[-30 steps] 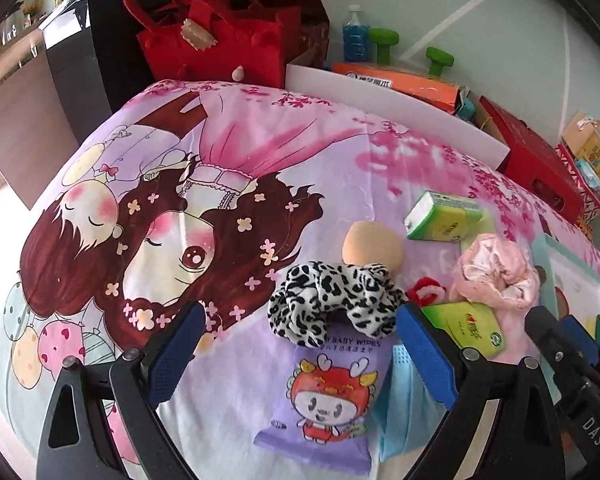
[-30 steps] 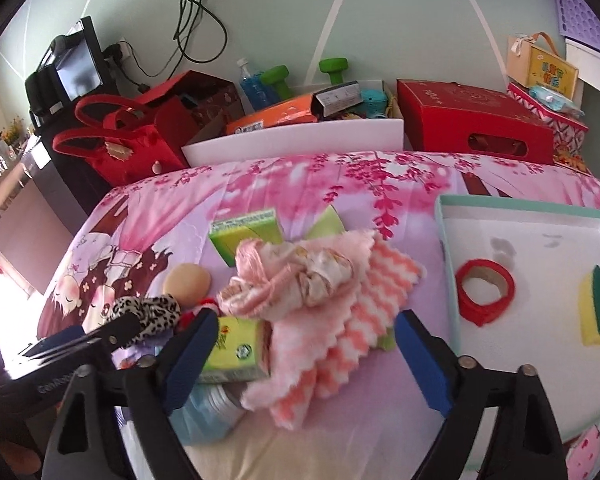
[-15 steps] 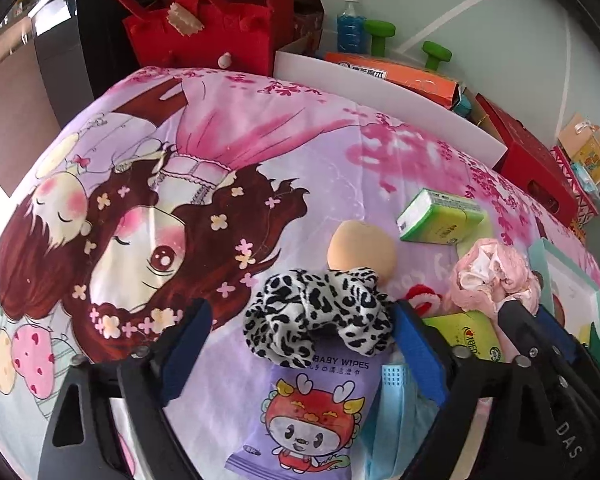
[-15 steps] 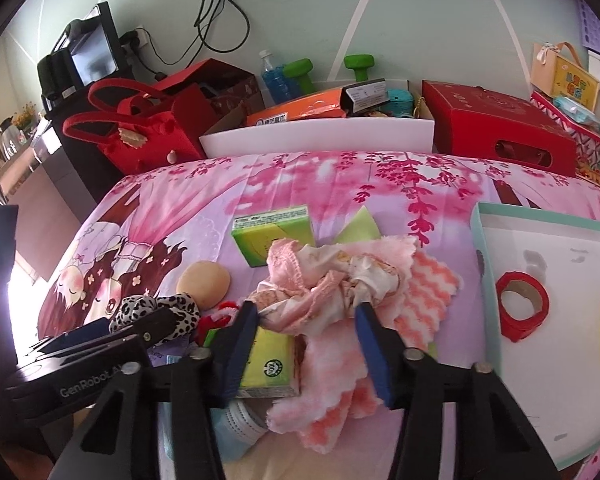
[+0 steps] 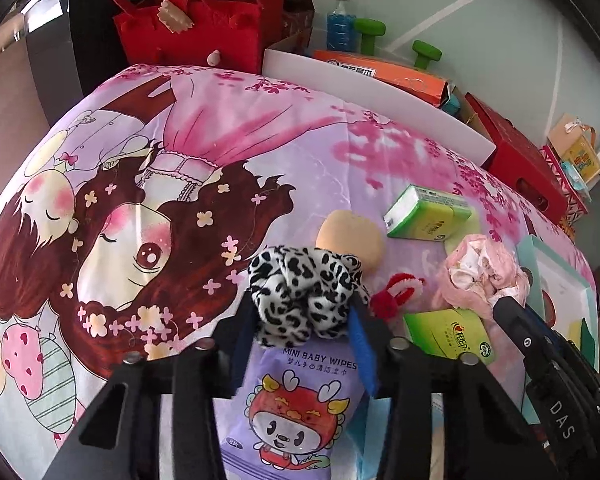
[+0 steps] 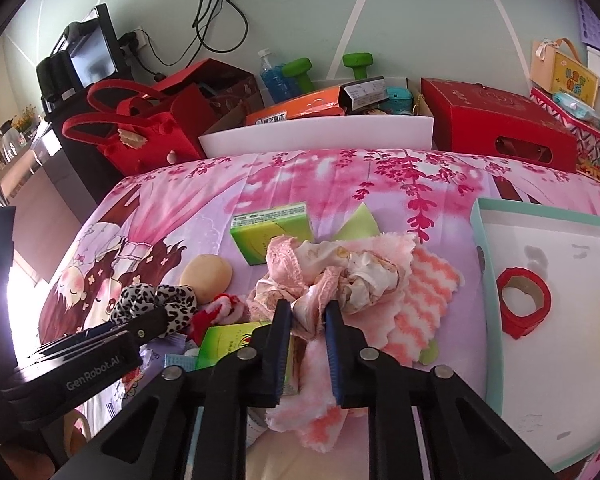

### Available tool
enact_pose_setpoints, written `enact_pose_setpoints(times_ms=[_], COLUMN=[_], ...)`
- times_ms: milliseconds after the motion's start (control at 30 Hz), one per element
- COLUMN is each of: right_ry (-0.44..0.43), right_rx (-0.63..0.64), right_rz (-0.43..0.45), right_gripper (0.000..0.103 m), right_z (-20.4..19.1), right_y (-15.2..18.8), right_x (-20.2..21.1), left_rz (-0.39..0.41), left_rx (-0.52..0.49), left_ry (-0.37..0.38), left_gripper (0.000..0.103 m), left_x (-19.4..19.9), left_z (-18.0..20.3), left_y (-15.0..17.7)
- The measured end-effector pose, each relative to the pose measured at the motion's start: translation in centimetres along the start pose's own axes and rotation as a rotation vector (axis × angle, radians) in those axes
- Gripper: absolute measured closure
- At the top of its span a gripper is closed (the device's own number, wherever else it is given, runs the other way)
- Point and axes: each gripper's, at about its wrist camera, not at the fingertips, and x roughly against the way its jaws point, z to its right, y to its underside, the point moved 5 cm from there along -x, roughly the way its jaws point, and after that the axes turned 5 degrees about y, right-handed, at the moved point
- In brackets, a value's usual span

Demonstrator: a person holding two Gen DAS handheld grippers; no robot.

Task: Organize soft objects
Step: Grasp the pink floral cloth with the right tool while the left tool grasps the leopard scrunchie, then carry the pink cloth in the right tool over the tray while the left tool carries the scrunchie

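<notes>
The left tongs (image 5: 304, 320) have just been closing and now pinch the leopard scrunchie (image 5: 304, 290), which sits bunched between the blue pads straight ahead of them, its width lying across the jaws. The right tongs (image 6: 308, 320) have also just been closing and now clamp a fold of the pink lace cloth (image 6: 324, 272), whose crumpled bulk lies just beyond the tips, on top of a fluffy striped towel (image 6: 424, 300).

What the lift likely turns on: the tray (image 6: 488, 280) lies to the right of the right tongs, near the towel's edge, so the right hand is the nearer of the two; the left hand would have to cross over the pile to reach it.

Under the scrunchie lies a wipes pack (image 5: 300, 404); just beyond it are a beige sponge (image 5: 350, 240) and a red chenille piece (image 5: 396, 294), with two green tissue packs (image 5: 428, 216) close by.

All of this rests on a bed (image 5: 204, 152) with a cartoon-print sheet. Past its far edge stand a red bag (image 6: 140, 128), boxes, dumbbells and a bottle against a pale wall.
</notes>
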Motion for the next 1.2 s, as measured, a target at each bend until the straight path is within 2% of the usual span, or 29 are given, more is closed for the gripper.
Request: enact_pose_setpoints(times_ms=[133, 333, 800, 1200], right_ry=[-0.001, -0.005, -0.009, -0.002], right_rx=[0.001, 0.003, 0.005, -0.023], right_rz=[0.0, 0.005, 0.067, 0.172], right_gripper=[0.088, 0.09, 0.093, 0.093], right_z=[0.0, 0.0, 0.3, 1.7], right_y=[0.0, -0.1, -1.0, -2.3], right_x=[0.0, 0.3, 2.6, 7.0], left_rz=[0.008, 0.024, 0.12, 0.211], left_rx=[0.006, 0.003, -0.02, -0.053], left_ry=[0.006, 0.014, 0.027, 0.029], left_gripper=[0.07, 0.072, 0.072, 0.072], left_x=[0.3, 0.6, 3.7, 7.3], left_z=[-0.1, 0.0, 0.8, 2.4], left_y=[-0.1, -0.3, -1.3, -2.1])
